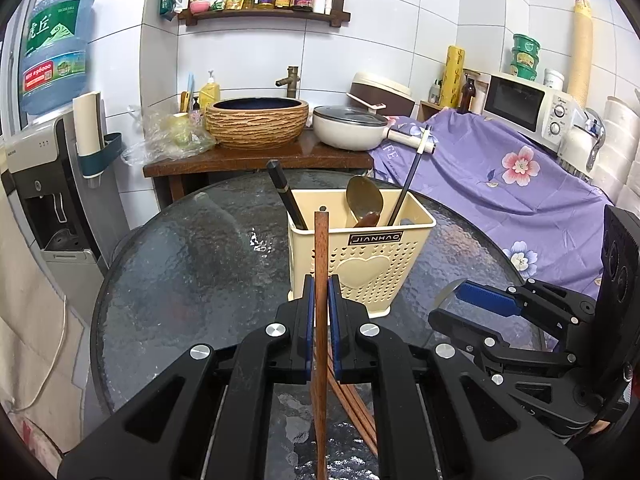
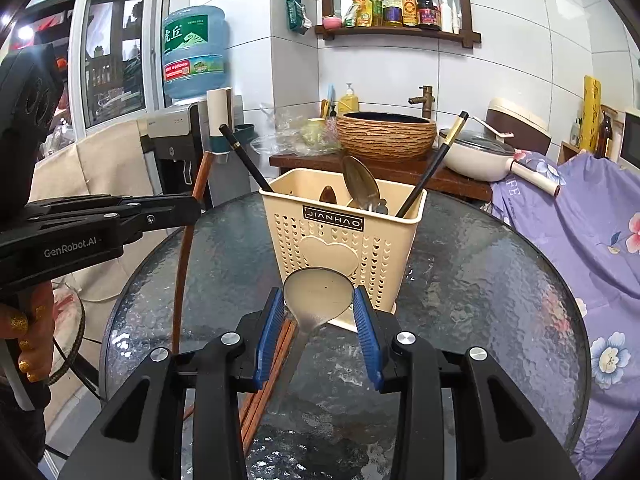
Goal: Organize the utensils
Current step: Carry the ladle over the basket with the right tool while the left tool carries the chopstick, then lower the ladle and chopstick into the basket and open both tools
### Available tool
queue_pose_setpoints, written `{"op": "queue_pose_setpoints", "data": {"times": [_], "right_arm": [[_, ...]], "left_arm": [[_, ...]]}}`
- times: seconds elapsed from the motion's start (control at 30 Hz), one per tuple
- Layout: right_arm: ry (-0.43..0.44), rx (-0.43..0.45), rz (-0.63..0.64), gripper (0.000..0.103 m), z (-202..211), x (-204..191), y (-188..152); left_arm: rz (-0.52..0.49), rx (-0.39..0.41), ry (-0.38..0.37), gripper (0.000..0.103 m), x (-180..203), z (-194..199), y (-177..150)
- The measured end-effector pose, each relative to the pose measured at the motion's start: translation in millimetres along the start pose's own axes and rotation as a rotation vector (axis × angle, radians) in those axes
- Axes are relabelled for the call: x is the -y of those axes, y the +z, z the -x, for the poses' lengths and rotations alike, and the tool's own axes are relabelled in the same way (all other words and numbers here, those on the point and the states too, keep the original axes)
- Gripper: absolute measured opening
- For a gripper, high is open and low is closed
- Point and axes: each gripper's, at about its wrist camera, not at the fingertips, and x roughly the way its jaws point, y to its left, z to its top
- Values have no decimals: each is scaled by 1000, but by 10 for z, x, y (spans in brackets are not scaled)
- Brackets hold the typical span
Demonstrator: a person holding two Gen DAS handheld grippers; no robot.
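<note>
The left tongs (image 1: 320, 300) are squeezed tight on one brown wooden chopstick (image 1: 320, 264), which stands up straight just in front of the cream basket (image 1: 360, 264) on the glass desk (image 1: 192, 272). The right tongs (image 2: 319, 312) are partly open and pinch the round bowl of a metal spoon (image 2: 318, 292), also just in front of the basket. More brown chopsticks (image 2: 268, 376) lie flat on the desk in front of the basket, and black chopsticks (image 1: 412, 176) and spoons (image 1: 364, 200) stand inside it.

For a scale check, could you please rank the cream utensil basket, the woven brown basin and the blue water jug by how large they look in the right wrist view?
1. Cream utensil basket, largest, though it sits nearest the camera.
2. Woven brown basin and blue water jug: they look about alike, so I would not rank them.
</note>
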Motion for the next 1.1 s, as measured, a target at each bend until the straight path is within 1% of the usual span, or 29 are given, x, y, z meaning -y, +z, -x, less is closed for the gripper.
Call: {"op": "queue_pose_setpoints", "data": {"times": [0.13, 0.3, 0.53, 0.6, 0.7, 0.87, 0.97, 1.03, 1.1], "right_arm": [[11, -3, 5, 35, 20, 23, 45], [28, -2, 1, 35, 74, 66, 148], [58, 13, -17, 35, 177, 192, 445], [55, 27, -22, 35, 214, 229, 541], [47, 59, -23, 35, 285, 290, 732], [37, 104, -34, 35, 370, 407, 1118], [12, 134, -36, 35, 415, 477, 1373], [-12, 156, -28, 35, 434, 502, 1485], [-43, 177, -7, 35, 416, 515, 1604]], "left_arm": [[2, 2, -22, 7, 4, 33, 39], [-4, 25, -27, 7, 22, 113, 142], [-30, 66, -61, 7, 106, 289, 397], [-34, 85, -78, 7, 126, 366, 526], [-48, 111, -83, 7, 156, 458, 719], [-67, 164, -111, 7, 239, 653, 1189], [-78, 196, -89, 7, 270, 722, 1459], [-74, 209, -88, 7, 293, 733, 1681], [-72, 228, -65, 7, 317, 726, 1842]]}}
